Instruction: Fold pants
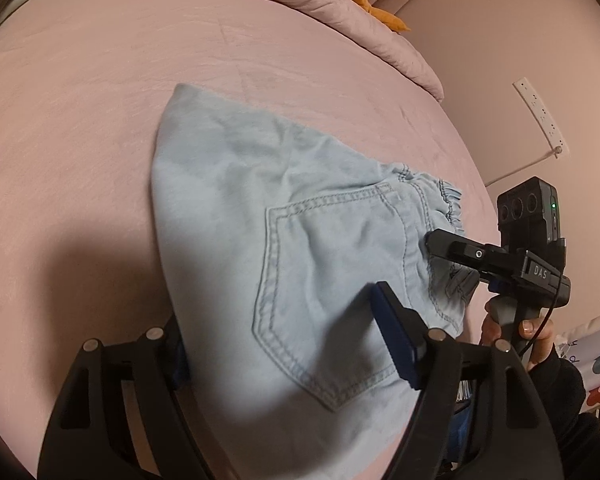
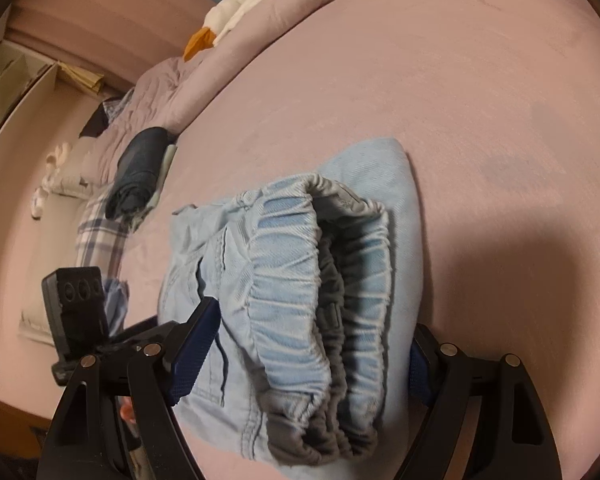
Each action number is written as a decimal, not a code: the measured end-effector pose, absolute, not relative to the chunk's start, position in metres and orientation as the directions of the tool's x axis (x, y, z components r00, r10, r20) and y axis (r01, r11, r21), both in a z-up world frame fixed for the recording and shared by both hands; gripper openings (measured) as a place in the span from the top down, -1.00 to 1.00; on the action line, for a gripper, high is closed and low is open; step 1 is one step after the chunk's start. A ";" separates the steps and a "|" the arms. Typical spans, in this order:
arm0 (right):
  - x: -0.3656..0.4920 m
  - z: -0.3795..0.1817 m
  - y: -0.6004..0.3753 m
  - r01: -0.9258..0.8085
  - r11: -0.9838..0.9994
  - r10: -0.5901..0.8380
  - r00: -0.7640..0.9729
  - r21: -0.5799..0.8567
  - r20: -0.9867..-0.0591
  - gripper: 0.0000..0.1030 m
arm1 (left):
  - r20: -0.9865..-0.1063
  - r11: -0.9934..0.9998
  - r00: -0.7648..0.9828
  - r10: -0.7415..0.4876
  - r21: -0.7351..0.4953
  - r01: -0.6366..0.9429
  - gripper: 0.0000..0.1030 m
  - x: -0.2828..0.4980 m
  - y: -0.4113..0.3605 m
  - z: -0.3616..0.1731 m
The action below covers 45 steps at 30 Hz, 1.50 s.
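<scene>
A pair of light blue denim pants [image 1: 300,248] lies folded into a compact bundle on a bed covered in a pink sheet [image 1: 80,120], close to the near edge and well apart from the rumpled pink duvet [image 1: 380,28] at the far side. The left tool [image 1: 284,344] straddles the near end of the bundle, one blue pad visible above the back pocket [image 1: 332,288] and the other at the cloth's left edge; its jaws stand wide, and the pictures do not settle whether the pads press on the denim or merely bracket it. Further right, the right tool [image 2: 312,344], held in a person's hand [image 1: 516,332], sits at the gathered elastic waistband [image 2: 300,272], its jaws likewise spread wide on either side of the stacked layers, with a gap showing beside the left pad, so it appears released rather than clenched. From the right wrist view several layers of waistband lie stacked one on another, which suggests the main folds are made and the legs already tucked underneath. What appears left is modest: squaring the edges, flattening the creases across the top panel, and perhaps moving the bundle toward the other folded clothes [image 2: 140,168] lying at the edge of the bed.
</scene>
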State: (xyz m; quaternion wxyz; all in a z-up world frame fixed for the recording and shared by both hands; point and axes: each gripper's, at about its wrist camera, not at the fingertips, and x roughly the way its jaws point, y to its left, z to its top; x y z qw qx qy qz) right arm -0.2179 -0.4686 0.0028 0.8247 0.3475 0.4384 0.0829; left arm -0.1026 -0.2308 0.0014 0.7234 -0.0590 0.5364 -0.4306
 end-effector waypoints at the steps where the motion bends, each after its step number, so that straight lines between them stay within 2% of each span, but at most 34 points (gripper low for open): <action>1: -0.217 0.003 -0.469 0.166 0.746 0.441 0.602 0.645 -0.666 -0.62 | -0.725 0.621 0.053 -0.687 -0.547 0.562 -0.47 -0.102 -0.231 0.001; 12: -0.210 0.006 -0.463 0.164 0.772 0.414 0.602 0.614 -0.682 -0.62 | -0.733 0.627 0.069 -0.677 -0.524 0.577 -0.46 -0.103 -0.243 0.004; 17: -0.210 0.010 -0.453 0.178 0.809 0.358 0.607 0.561 -0.709 -0.61 | -0.752 0.648 0.095 -0.652 -0.489 0.583 -0.39 -0.107 -0.249 0.007; 19: -0.210 0.011 -0.451 0.188 0.823 0.333 0.605 0.536 -0.724 -0.54 | -0.759 0.660 0.107 -0.642 -0.476 0.581 -0.32 -0.109 -0.250 0.009; 23: -0.213 0.018 -0.446 0.188 0.845 0.298 0.612 0.501 -0.732 -0.26 | -0.765 0.676 0.129 -0.630 -0.460 0.575 -0.08 -0.111 -0.248 0.012; 27: -0.218 0.026 -0.440 0.181 0.873 0.250 0.630 0.453 -0.735 -0.12 | -0.769 0.692 0.168 -0.617 -0.429 0.580 0.24 -0.114 -0.246 0.018; 29: -0.220 0.032 -0.437 0.178 0.884 0.230 0.641 0.433 -0.732 -0.05 | -0.773 0.699 0.189 -0.605 -0.402 0.591 0.30 -0.117 -0.246 0.021; 35: -0.224 0.045 -0.425 0.165 0.905 0.189 0.671 0.393 -0.717 0.08 | -0.765 0.710 0.222 -0.605 -0.391 0.586 0.40 -0.121 -0.239 0.030; 45: -0.223 0.063 -0.401 0.114 0.922 0.188 0.701 0.369 -0.687 0.14 | -0.731 0.731 0.307 -0.610 -0.369 0.574 0.41 -0.128 -0.214 0.052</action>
